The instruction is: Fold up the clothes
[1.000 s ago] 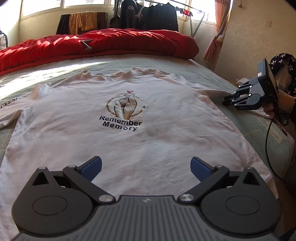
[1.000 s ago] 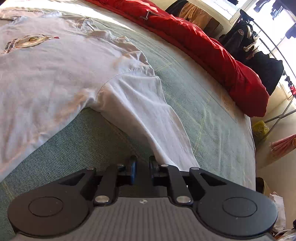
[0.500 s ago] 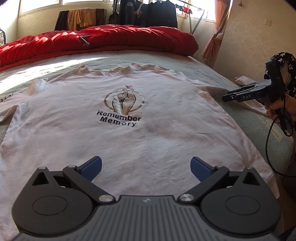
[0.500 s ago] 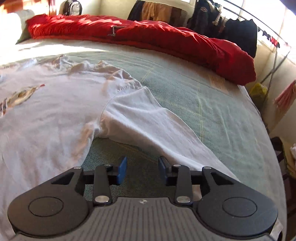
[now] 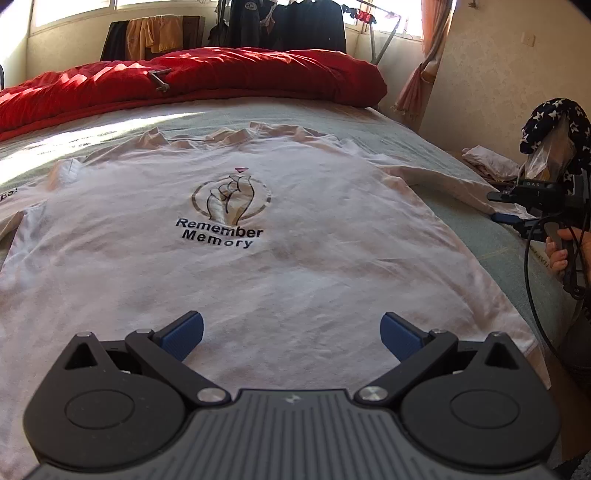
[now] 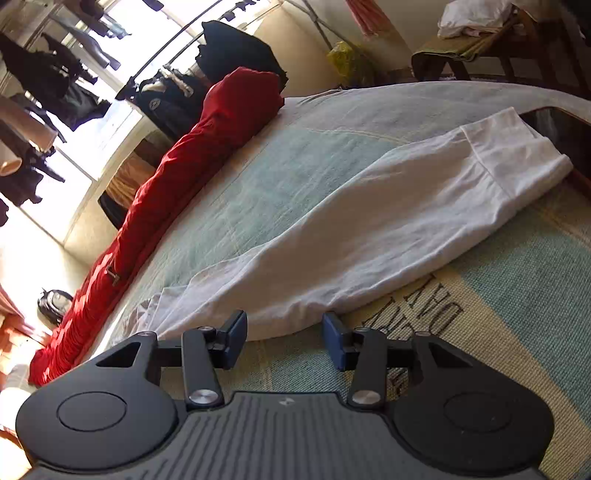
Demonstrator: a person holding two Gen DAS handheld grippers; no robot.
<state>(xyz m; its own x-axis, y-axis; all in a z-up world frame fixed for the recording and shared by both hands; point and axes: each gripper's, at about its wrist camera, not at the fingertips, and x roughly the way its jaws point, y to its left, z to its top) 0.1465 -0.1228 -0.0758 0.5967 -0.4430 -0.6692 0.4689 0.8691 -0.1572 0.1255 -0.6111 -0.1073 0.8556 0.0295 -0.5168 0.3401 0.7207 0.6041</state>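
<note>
A white T-shirt (image 5: 258,266) with a "Remember Memory" print lies flat, front up, on the green bed cover (image 5: 461,173). My left gripper (image 5: 291,334) hovers wide open over the shirt's lower part, nothing between its blue pads. In the left wrist view my right gripper (image 5: 504,208) is at the bed's right side, by the tip of the shirt's right sleeve, held by a hand (image 5: 561,251). In the right wrist view my right gripper (image 6: 282,338) is open and rolled sideways, its pads just short of the sleeve's (image 6: 369,221) lower edge, holding nothing.
A red duvet (image 5: 192,77) is rolled along the bed's far side. Dark clothes hang on a rack (image 5: 295,26) by the window. A crumpled pale garment (image 5: 487,164) lies beyond the bed's right edge. A chair piled with cloth (image 6: 472,40) stands past the bed.
My right gripper opened from nearly shut, rolled sideways and came closer along the sleeve. My left gripper stayed open and drifted slightly over the shirt.
</note>
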